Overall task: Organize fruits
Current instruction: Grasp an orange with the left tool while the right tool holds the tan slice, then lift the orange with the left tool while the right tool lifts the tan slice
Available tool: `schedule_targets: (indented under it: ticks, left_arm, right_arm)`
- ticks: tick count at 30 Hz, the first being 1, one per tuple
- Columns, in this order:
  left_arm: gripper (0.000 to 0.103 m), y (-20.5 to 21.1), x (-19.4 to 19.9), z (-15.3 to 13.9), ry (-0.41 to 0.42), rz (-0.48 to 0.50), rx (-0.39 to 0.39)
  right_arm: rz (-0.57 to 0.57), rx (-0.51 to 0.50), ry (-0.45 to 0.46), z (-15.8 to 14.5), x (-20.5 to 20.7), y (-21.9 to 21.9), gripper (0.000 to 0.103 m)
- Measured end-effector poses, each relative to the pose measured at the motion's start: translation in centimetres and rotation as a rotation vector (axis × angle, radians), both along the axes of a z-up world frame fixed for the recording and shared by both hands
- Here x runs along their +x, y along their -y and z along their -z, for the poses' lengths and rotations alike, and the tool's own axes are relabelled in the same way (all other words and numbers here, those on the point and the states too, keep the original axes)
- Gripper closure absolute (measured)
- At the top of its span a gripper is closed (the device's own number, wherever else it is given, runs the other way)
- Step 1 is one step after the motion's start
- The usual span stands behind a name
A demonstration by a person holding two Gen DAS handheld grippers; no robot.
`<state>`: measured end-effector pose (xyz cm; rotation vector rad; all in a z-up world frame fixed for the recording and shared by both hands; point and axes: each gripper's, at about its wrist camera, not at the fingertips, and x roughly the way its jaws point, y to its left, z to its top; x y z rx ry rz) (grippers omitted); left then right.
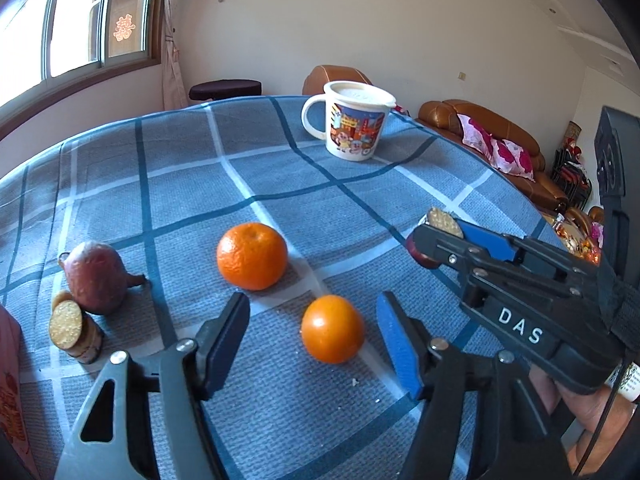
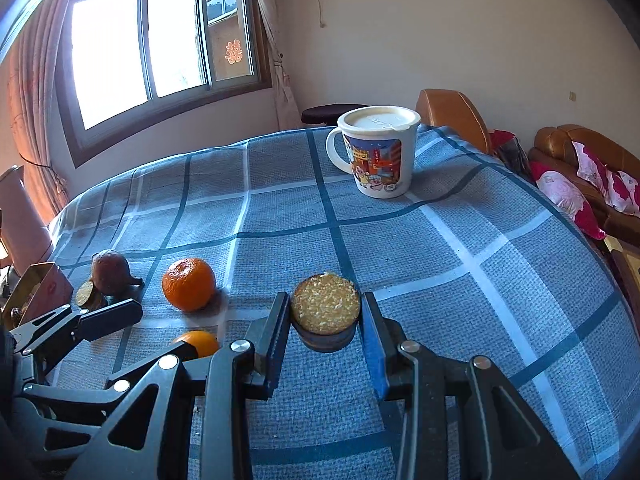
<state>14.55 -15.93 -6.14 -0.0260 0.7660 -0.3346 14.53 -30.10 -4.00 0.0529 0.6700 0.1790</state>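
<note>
A small smooth orange fruit (image 1: 332,328) lies on the blue checked tablecloth (image 1: 280,168), between the fingers of my left gripper (image 1: 312,308). A gap shows on each side of it, so that gripper is open. A larger dimpled mandarin (image 1: 252,255) sits just beyond, and a reddish sweet potato (image 1: 94,280) farther left. My right gripper (image 2: 325,320) is shut on a round slice with a crumbly yellow top (image 2: 324,296), held just above the cloth. In the right wrist view the small orange fruit (image 2: 198,342) is half hidden behind the left gripper's fingers (image 2: 104,322).
A stack of similar yellow-topped slices (image 1: 70,330) stands beside the sweet potato. A lidded cartoon mug (image 1: 352,120) is at the far edge of the table. A pink box (image 2: 40,292) sits at the left edge. Brown sofas (image 1: 500,136) lie beyond the table to the right.
</note>
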Motion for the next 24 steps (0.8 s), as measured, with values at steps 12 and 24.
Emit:
schedule_targets:
  ticks: [12, 24]
  left_arm:
    - [0.066, 0.2, 1.1, 1.2, -0.093, 0.046, -0.050]
    - [0.066, -1.3, 0.1, 0.0, -0.009, 0.005, -0.106]
  right_arm:
    - [-0.012, -0.004, -0.014, 0.2, 0.2, -0.2, 0.066]
    - [-0.047, 0.031, 0.031, -0.3, -0.6, 0.0, 0.066]
